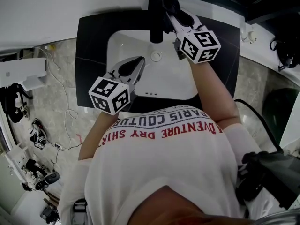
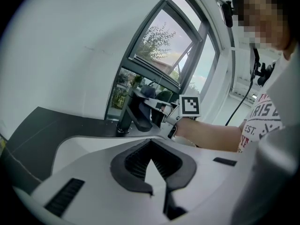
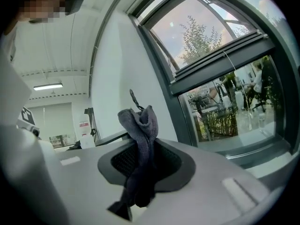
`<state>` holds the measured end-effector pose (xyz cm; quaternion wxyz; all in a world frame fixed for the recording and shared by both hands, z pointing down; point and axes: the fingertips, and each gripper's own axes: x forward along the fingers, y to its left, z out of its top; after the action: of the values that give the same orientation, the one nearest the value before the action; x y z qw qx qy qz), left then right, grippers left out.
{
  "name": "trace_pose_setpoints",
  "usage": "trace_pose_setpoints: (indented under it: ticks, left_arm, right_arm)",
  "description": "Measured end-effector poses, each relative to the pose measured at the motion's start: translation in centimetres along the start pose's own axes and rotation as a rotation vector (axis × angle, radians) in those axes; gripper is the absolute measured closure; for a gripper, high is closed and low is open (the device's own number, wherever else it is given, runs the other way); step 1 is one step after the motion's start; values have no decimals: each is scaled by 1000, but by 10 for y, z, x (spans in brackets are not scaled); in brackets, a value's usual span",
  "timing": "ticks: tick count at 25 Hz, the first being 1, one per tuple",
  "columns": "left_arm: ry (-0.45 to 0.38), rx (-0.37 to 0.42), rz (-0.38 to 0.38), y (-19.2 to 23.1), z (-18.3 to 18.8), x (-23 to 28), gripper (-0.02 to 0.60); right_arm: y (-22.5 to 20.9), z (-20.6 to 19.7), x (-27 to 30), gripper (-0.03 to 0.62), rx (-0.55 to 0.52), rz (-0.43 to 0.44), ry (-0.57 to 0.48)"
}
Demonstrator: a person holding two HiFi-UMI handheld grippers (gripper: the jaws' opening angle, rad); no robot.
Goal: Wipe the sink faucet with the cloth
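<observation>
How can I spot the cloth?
Find the white sink in the black counter, then the dark faucet at its back. The right gripper reaches beside it, and the cloth is the crumpled grey rag pinched in its jaws; the left gripper holds nothing.

daylight from window (image 3: pixel 220 55) | fisheye vignette — dark corners | near gripper bodies blurred — soft

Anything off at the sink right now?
Nothing stands out: no spill or damage on the sink. The cloth is bunched in the right tool by the faucet; the left tool is shut, empty.
</observation>
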<state>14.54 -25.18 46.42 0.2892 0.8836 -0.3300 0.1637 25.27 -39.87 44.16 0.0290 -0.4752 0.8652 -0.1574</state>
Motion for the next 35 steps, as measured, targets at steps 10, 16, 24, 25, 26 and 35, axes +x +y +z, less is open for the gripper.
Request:
trace_pose_setpoints:
  ticks: [10,16,24,25,26,35]
  left_arm:
    - [7,-7,13,8,-4,-1,580]
    - [21,-9,14,11,-6,3,580]
    - [46,-16,9,11,-12,10,580]
    - [45,-16,9,12,-12,10,580]
    - [44,-17,9,12,-13,10,580]
    - [47,-12,1,6,-16,7,580]
  right_arm:
    - [-9,-8,11,517,127,32,10]
    - [-27,-46,22,517,220,4,133]
    - [-45,-100,30,517,348,-78,320]
    - [-46,-103,31,517,358,-86,332]
    - [-47,-105,31,517,366,-92,340]
    - [-42,-90,19,517,394,-89,323]
